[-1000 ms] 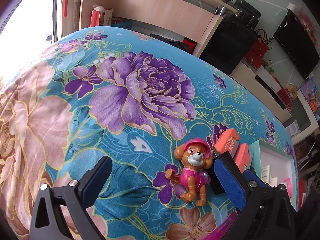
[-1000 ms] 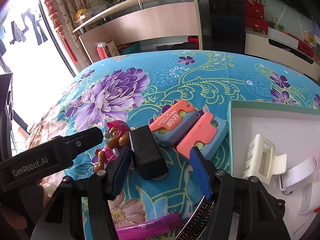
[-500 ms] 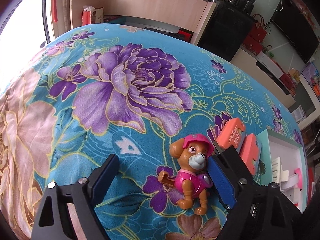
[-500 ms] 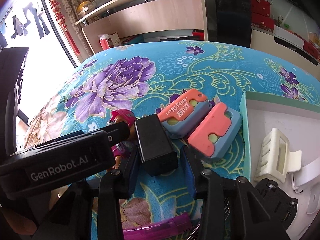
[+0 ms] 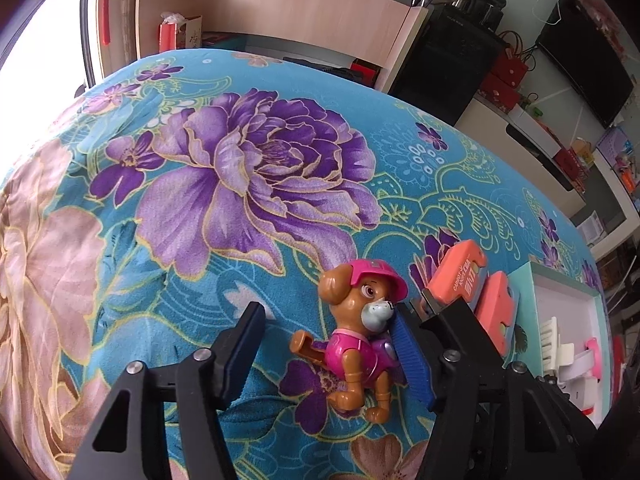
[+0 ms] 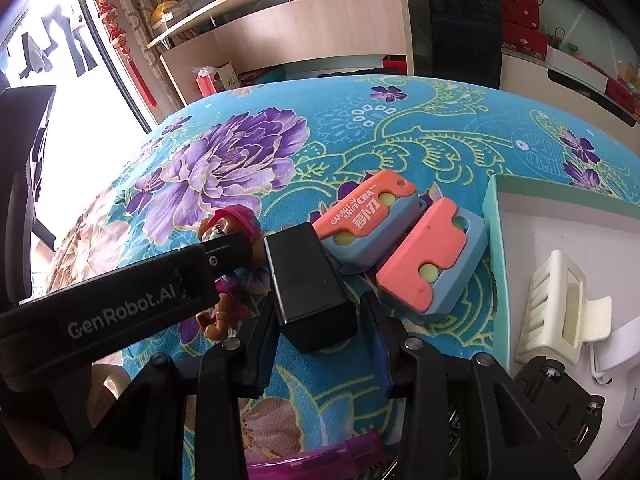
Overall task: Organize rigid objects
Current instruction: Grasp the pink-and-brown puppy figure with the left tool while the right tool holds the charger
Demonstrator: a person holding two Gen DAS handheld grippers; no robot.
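Note:
A toy dog (image 5: 356, 332) in a pink cap and vest lies on the floral blanket (image 5: 240, 200), between the jaws of my left gripper (image 5: 326, 316). The jaws are closing: the right pad touches the toy's side while the left pad is still well clear. In the right wrist view, my right gripper (image 6: 318, 308) is shut on a black rectangular block (image 6: 308, 280), a pad on each side. The dog (image 6: 232, 220) shows just left of the block, partly hidden behind the left gripper's finger (image 6: 224, 248).
Two orange-and-blue carrot knives (image 6: 368, 216) (image 6: 428, 264) lie side by side right of the block. A white tray with a mint rim (image 6: 492, 208) holds a cream hair claw (image 6: 556, 304) and other white pieces. A purple translucent item (image 6: 320, 456) lies under the right gripper.
The left gripper's jaws have narrowed around the toy dog after moving in on it. The right gripper's jaws closed onto the black block, then held still.

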